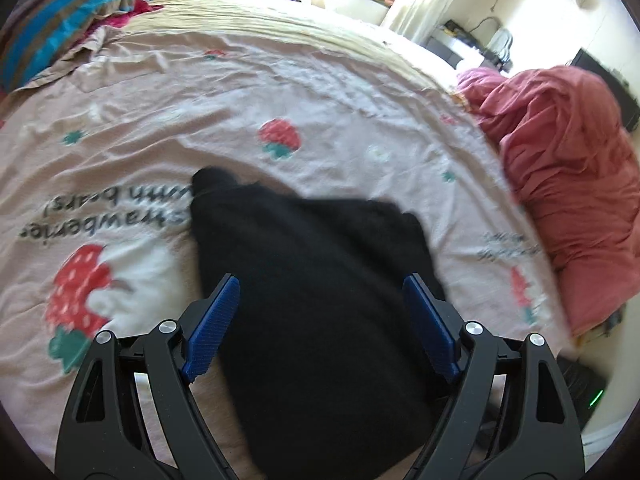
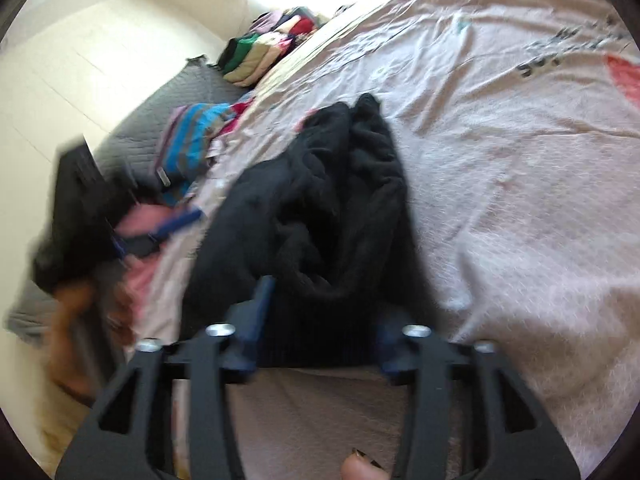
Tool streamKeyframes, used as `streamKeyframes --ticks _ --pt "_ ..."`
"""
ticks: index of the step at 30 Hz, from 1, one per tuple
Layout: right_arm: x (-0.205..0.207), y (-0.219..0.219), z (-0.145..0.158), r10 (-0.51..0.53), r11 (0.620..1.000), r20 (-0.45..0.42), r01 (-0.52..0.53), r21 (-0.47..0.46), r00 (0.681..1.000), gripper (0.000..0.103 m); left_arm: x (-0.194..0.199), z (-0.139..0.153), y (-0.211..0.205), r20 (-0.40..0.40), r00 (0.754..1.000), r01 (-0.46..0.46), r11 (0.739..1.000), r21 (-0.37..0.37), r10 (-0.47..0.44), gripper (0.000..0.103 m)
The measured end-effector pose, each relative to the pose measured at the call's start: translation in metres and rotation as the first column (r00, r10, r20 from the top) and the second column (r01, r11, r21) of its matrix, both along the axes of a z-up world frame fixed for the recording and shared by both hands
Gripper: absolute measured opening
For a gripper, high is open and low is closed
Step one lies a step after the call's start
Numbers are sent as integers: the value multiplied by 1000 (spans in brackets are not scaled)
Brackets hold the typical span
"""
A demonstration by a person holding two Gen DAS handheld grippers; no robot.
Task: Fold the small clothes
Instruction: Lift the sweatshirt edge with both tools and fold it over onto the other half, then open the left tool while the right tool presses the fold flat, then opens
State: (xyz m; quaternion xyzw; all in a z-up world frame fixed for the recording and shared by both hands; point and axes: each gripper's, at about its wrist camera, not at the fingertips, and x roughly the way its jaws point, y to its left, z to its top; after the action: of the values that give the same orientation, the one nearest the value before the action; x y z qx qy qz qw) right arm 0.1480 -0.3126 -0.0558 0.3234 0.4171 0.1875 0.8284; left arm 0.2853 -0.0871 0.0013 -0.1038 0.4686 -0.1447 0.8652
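Observation:
A black knit garment [image 1: 304, 280] lies crumpled on a pink bedsheet [image 1: 280, 92] printed with strawberries. My left gripper [image 1: 320, 284] hovers low over it, jaws wide; the blue pads [image 1: 216, 320] stand at either side of the cloth and do not press it. In the right wrist view the same black garment [image 2: 320, 200] lies bunched in folds on the sheet [image 2: 500, 160]. My right gripper [image 2: 324, 304] stands with its jaws apart at the garment's near end. One blue finger [image 2: 262, 300] shows and cloth covers the other. The left gripper [image 2: 176, 220] shows blurred at the left.
A heap of red cloth [image 1: 568, 184] sits at the bed's right edge. A striped blue and brown fabric [image 1: 60, 20] lies at the far left, and a stack of folded clothes [image 2: 260, 52] beyond it. A grey quilt [image 2: 160, 120] borders the bed. A thumb [image 2: 360, 468] shows below.

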Motion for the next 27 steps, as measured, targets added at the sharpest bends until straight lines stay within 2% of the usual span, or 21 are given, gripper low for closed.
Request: streamKeyframes --ticks 2,6,12,13,15,16,18,22,24,27 --pt "10 -4 5 26 999 -20 -25 25 999 58 -9 -10 6 -14 1000 -4 1000 22 5 76" --pt "36 -7 16 57 998 -41 -56 13 998 61 -26 -22 11 -23 1000 0 999 32 1 76" --pt "77 -2 13 114 992 -86 -119 -51 990 60 -38 -27 14 -22 1000 12 999 43 -11 78" --pt "81 -1 11 115 991 -96 -121 -54 989 57 -38 -27 14 -22 1000 13 999 47 -12 78" --pt "88 1 9 115 990 -96 -122 -75 989 31 -40 -26 17 -20 1000 12 998 55 -11 78" --pt "90 3 10 121 988 -86 -128 -84 989 22 -42 -25 18 -19 1000 12 998 57 -11 78" --pt "90 7 15 136 986 -62 -141 -84 989 20 -44 -23 21 -17 1000 11 998 61 -10 78" --pt "80 10 33 164 986 0 -164 -12 986 19 -50 -20 22 -13 1000 17 997 70 -16 78" --pt "75 15 40 177 983 28 -175 -47 984 19 -54 -19 21 -6 1000 22 997 73 -21 78" --pt "69 14 33 160 974 20 -155 -167 987 19 -58 -20 21 -6 1000 31 998 63 -31 78"
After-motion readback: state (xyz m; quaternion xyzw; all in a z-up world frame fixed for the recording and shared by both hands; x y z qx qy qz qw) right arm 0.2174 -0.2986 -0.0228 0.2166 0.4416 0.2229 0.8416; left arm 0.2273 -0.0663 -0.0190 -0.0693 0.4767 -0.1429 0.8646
